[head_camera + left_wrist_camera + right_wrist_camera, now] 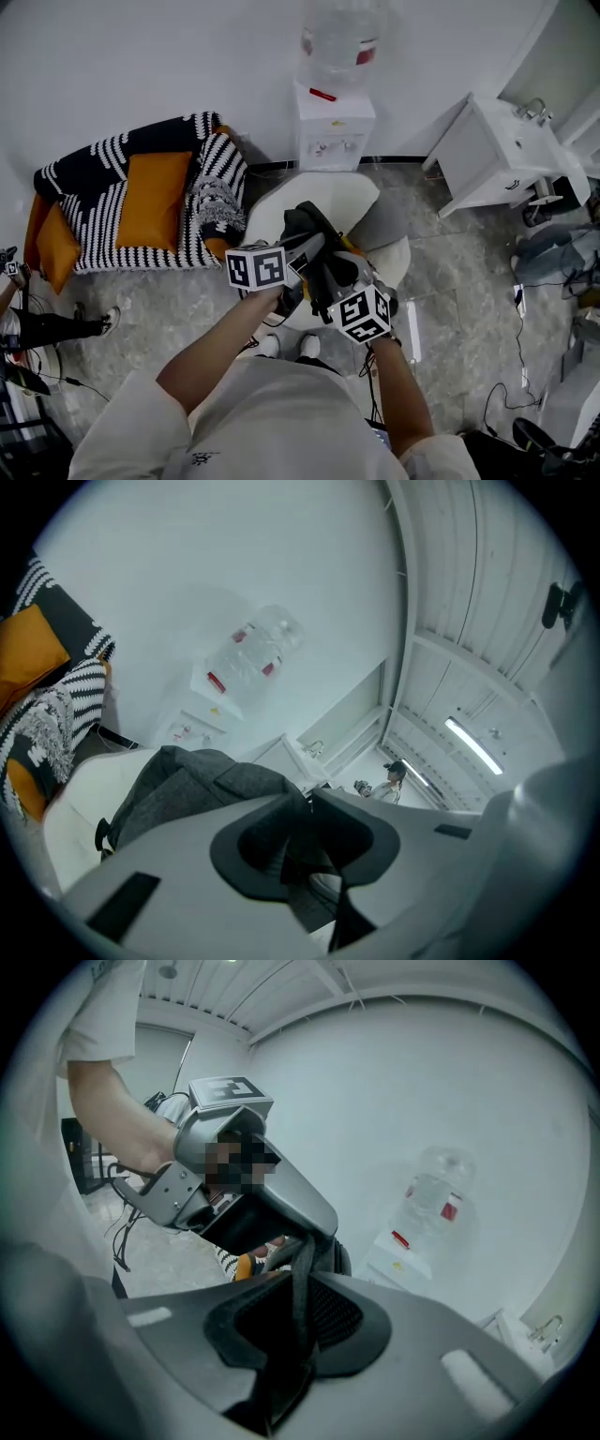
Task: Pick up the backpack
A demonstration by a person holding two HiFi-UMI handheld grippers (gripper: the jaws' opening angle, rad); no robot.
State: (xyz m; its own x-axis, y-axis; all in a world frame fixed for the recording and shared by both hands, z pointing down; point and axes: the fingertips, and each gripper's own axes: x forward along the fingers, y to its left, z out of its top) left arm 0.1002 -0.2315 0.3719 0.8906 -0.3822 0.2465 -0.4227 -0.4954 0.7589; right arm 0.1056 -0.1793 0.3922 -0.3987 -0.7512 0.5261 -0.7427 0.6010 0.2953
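Both forearms reach forward and converge, left forearm (220,347) and right forearm (398,394) (marker cubes nearly side by side). The left gripper (305,846) has its fingers (234,855) pinched on backpack (305,225) fabric. The right gripper (300,1326), tilted downward, clamps a strap (302,1269).

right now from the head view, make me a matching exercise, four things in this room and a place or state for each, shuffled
Things:
1. backpack
2. water bottle
3. large orange cushion
4. sink unit

Places or states:
a. lying on the striped sofa
b. white, with a tap on top, at the head view's right
c. standing on the dispenser by the wall
d. gripped by the left gripper and the right gripper

Pairs: 1-d, 2-c, 3-a, 4-b
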